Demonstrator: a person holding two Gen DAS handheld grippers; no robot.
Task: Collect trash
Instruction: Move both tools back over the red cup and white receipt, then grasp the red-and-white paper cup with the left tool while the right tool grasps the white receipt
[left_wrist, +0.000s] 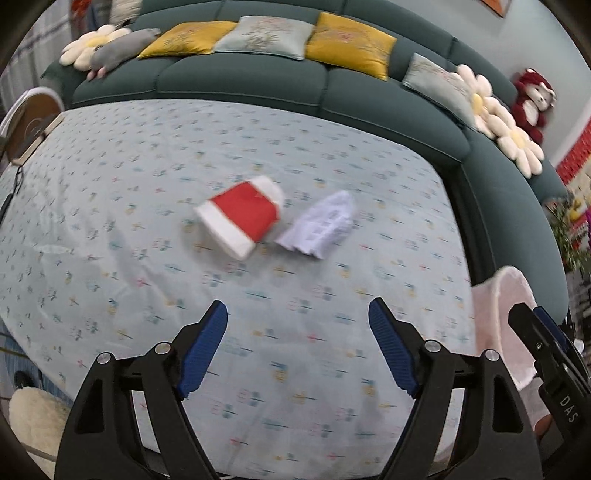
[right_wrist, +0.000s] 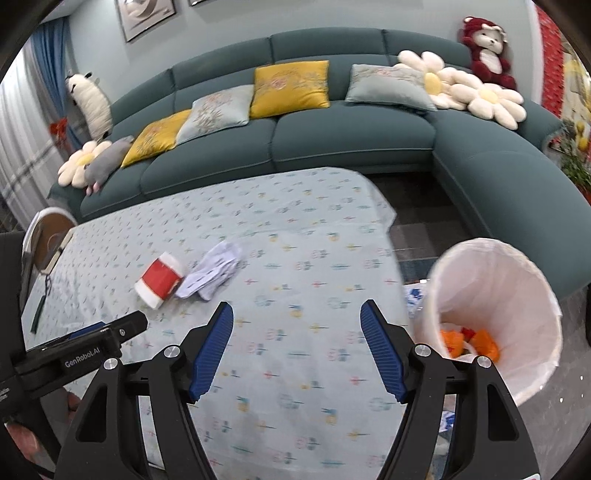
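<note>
In the left wrist view, the left tongs (left_wrist: 297, 347) hang above the worktop (left_wrist: 110, 206) with their blue pads (left_wrist: 201, 349) spread wide and nothing between them. The worktop carries a pale blue patterned cloth. A red and white paper cup (left_wrist: 240, 216) lies on its side near the middle of the cloth. A crumpled white paper (left_wrist: 319, 223) lies just beside the cup, on its right; whether the two touch cannot be told. Both pieces lie ahead of the pads and well apart from them. A dark green sofa (left_wrist: 258, 85) curves behind the worktop and holds yellow and grey cushions. The right tongs (left_wrist: 543, 347) show at the right edge, in front of the rim of a bin (left_wrist: 506, 295).

In the right wrist view, the right tongs (right_wrist: 297, 350) also hang above the worktop (right_wrist: 295, 229), pads (right_wrist: 212, 354) spread apart and empty. The paper cup (right_wrist: 160, 278) and the crumpled paper (right_wrist: 212, 271) lie ahead and to the left, side by side. The left tongs (right_wrist: 110, 334) enter from the left edge, near the cup; their state cannot be read here. A bin (right_wrist: 491, 266) with a white liner stands off the right edge of the worktop, tilted toward the camera. Orange scraps (right_wrist: 474, 341) lie at its bottom. A red teddy bear (right_wrist: 487, 51) sits at the far right end of the sofa (right_wrist: 332, 147).
</note>
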